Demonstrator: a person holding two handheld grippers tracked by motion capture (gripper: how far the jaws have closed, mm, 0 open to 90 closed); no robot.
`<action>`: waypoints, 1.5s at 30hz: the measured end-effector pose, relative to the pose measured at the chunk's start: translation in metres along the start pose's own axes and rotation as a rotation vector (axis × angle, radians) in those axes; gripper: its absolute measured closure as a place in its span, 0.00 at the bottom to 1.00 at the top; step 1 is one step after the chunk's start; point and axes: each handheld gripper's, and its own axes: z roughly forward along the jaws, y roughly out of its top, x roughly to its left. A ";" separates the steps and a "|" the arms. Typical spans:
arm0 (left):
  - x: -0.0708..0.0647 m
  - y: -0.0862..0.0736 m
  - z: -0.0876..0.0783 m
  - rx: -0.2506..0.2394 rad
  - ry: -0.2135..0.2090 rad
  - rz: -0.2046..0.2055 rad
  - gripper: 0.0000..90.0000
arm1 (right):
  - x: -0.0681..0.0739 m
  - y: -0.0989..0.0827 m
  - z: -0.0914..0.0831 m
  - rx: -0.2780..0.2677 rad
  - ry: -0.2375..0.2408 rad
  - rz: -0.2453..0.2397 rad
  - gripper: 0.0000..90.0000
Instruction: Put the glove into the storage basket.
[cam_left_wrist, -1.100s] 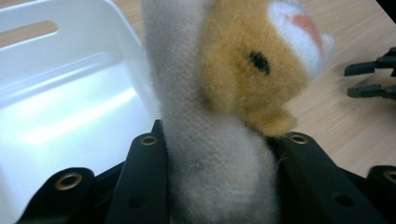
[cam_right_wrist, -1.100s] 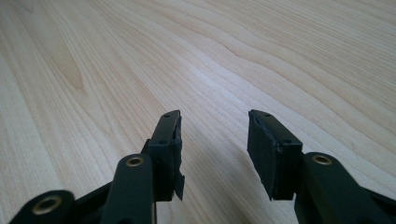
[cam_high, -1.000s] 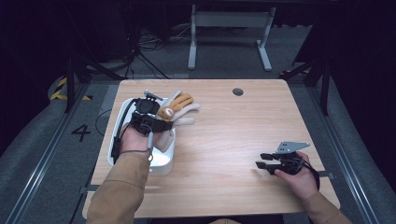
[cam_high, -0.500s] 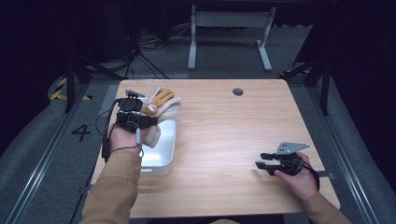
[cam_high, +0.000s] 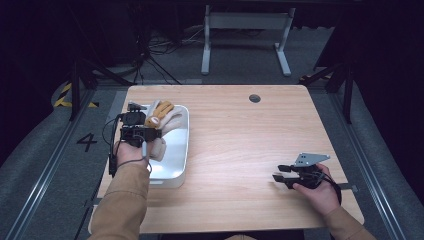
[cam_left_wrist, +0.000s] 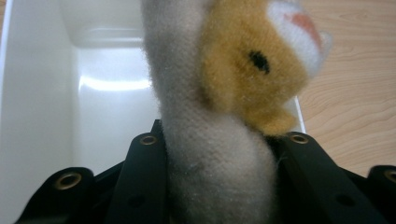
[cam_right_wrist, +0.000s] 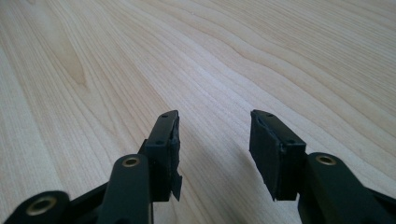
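Your left tool (cam_high: 150, 131) — pinching the plush toy (cam_high: 161, 116) — has shifted left and lower vs. 1 s ago; toy now hangs over the white bin (cam_high: 176, 165). Release pending. Right tool (cam_high: 281, 172): spread, idle on table (cam_high: 240, 145).

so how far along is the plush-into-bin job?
Done: the left gripper is clamped on the orange-and-beige plush toy and holds it over the white plastic bin. In hand: lowering it in. Left: release inside the bin. The right gripper rests open and empty on the light wooden table.
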 end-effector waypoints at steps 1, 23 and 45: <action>0.001 0.000 0.001 -0.003 -0.002 -0.027 0.74 | 0.000 0.000 0.000 0.000 0.001 0.000 0.59; 0.010 -0.005 0.042 0.072 0.058 -0.111 0.72 | -0.001 -0.003 0.003 0.010 0.013 0.002 0.58; 0.012 -0.009 0.071 0.168 0.064 -0.116 0.71 | -0.003 -0.004 0.004 0.004 0.018 -0.001 0.56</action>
